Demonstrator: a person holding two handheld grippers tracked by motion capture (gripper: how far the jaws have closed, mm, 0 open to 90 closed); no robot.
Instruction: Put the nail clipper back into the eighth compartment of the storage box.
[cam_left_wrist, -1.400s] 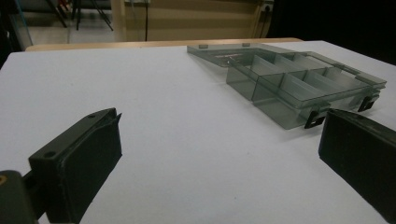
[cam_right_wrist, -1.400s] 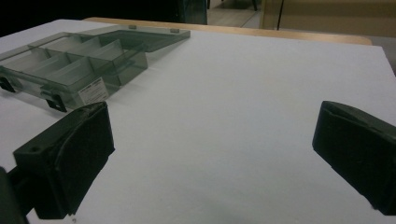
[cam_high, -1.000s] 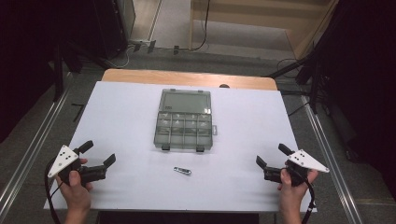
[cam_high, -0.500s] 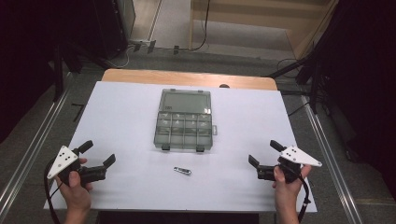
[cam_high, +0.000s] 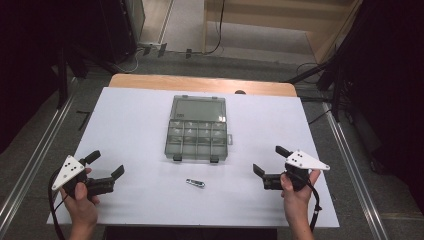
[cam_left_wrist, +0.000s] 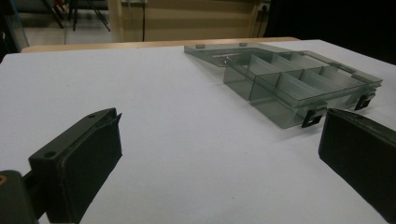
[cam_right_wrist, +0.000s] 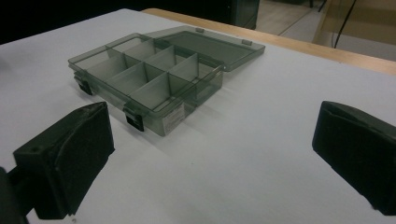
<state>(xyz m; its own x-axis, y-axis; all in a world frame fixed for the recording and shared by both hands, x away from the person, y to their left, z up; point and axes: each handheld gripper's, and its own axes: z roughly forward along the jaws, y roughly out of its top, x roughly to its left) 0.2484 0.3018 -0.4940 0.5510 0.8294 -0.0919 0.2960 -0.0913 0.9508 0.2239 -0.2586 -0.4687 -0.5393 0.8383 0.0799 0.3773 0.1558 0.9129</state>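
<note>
Right now both your claws gape wide and hold nothing: the left claw (cam_high: 106, 165) and right claw (cam_high: 267, 160) flank the small silvery metal piece (cam_high: 195, 183) lying on the white counter (cam_high: 130, 125) between them, just short of the open smoky-grey plastic compartment box (cam_high: 196, 135). That piece lies flat and thin, so a shallow pinch could skid it away. Reach too far and a jaw may knock the box's black latches.
</note>
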